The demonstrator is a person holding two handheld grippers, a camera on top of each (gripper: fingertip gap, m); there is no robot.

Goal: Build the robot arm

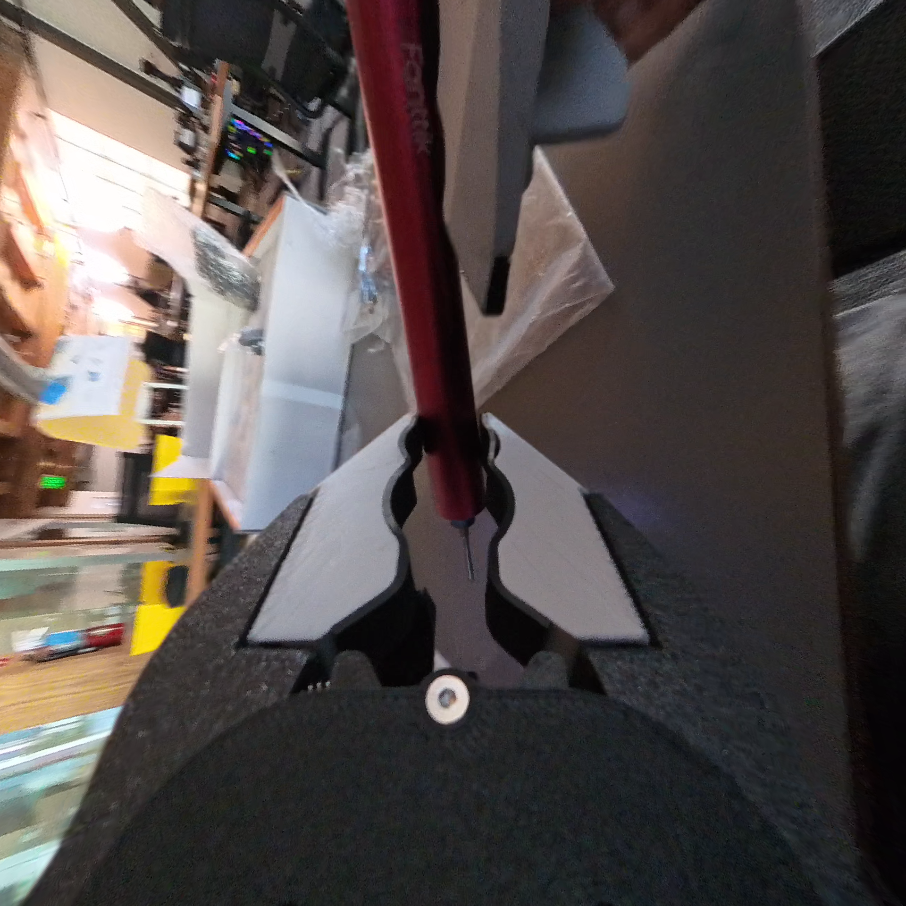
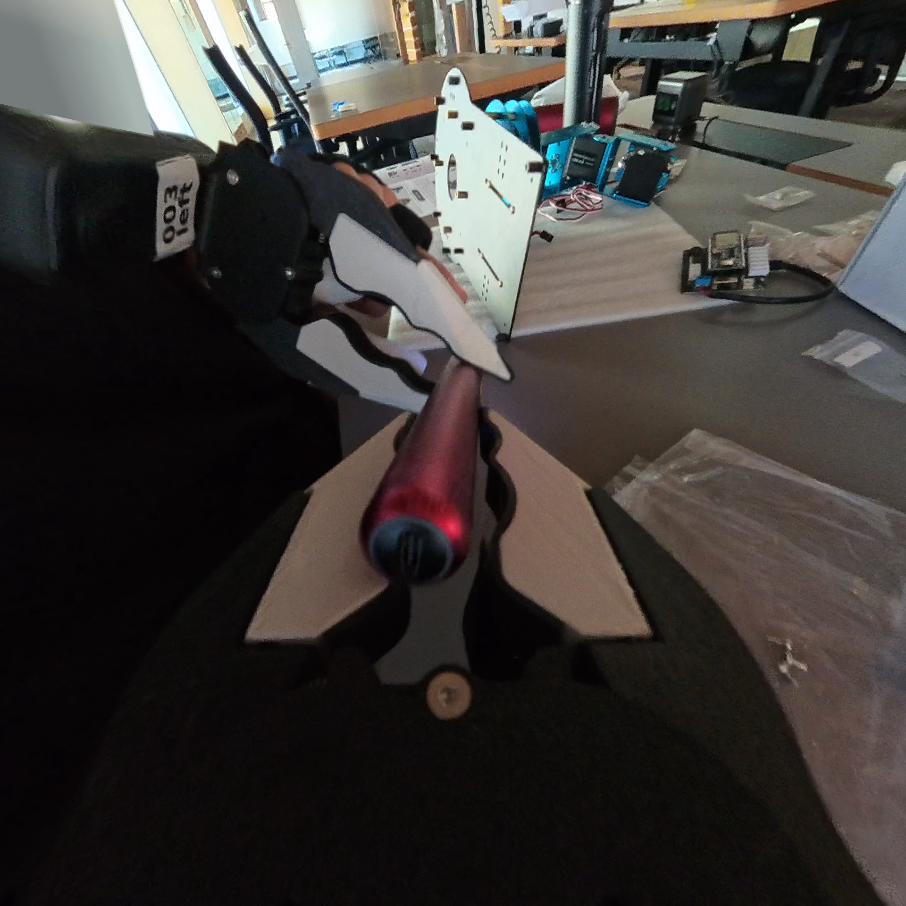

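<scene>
Grey table (image 2: 686, 392) under office light, with more desks and chairs blurred behind — that is the setting.

Both pairs of jaws are closed on one red screwdriver (image 2: 431, 470), a slim pen-shaped tool. The right gripper (image 2: 448, 431) pinches it near the butt, so the dark end cap points back at that camera and the shaft runs forward and up, away from it. The left gripper (image 2: 441, 372) comes in from the left of the right wrist view and grips the same shaft further along, toward the bit end. In the left wrist view the left gripper (image 1: 451, 436) has narrow jaws around the red screwdriver (image 1: 431, 294), the fine metal bit (image 1: 468, 554) pointing back between the fingers toward the camera while the handle runs away from it. So the long axis lies in line between the two grippers, each holding one end — neither is nearer, both touch it.

Beyond the jaws, a white perforated plate (image 2: 483, 196) with small brass standoffs stands upright on its edge toward the table's far side. Behind it sit blue servo brackets (image 2: 603, 162) with loose wires. A small circuit board (image 2: 725, 262) with a black cable lies toward the right edge, a small zip bag (image 2: 853, 353) nearer, and crumpled clear plastic (image 2: 765, 564) at the near right corner.
</scene>
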